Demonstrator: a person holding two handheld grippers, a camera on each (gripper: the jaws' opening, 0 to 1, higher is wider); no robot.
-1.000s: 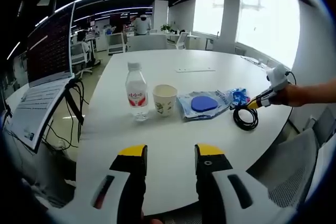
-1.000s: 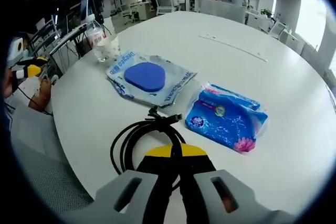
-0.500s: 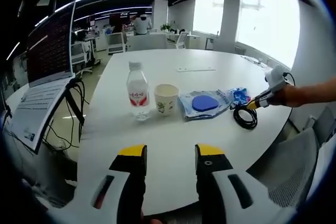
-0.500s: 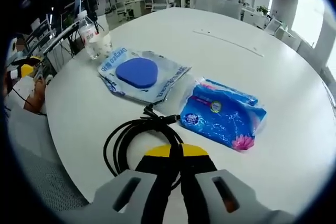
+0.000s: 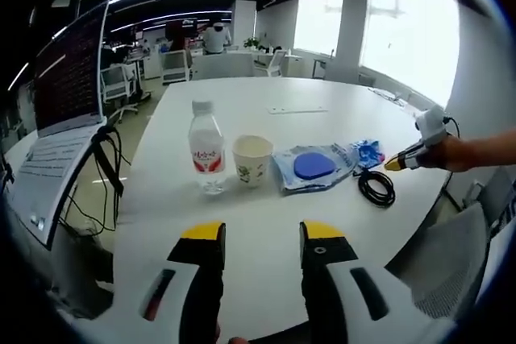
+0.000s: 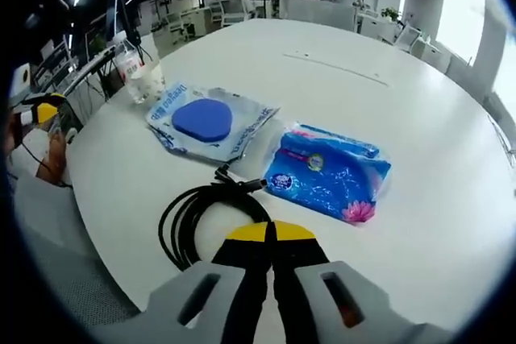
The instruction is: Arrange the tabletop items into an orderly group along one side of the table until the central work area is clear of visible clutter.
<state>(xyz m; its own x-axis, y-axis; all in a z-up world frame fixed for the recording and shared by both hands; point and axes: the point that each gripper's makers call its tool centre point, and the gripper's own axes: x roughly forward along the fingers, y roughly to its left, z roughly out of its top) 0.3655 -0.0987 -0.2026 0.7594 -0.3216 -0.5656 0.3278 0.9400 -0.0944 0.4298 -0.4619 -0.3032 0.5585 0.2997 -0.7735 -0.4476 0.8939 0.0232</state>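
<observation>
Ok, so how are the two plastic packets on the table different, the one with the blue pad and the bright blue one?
The clear packet is see-through with a dark blue rounded pad inside, while the blue packet is opaque, printed bright blue with a pink flower. The clear packet lies nearer the paper cup and water bottle; the blue packet lies beside the black cable. Both lie flat on the white table.

From my left gripper view, the tabletop [image 5: 266,223] carries a row, left to right: bottle [image 5: 206,159], cup [image 5: 251,160] just beside it, pouch [image 5: 313,167], wipes pack [image 5: 368,151], with the cable coil [image 5: 376,187] nearer me.
</observation>
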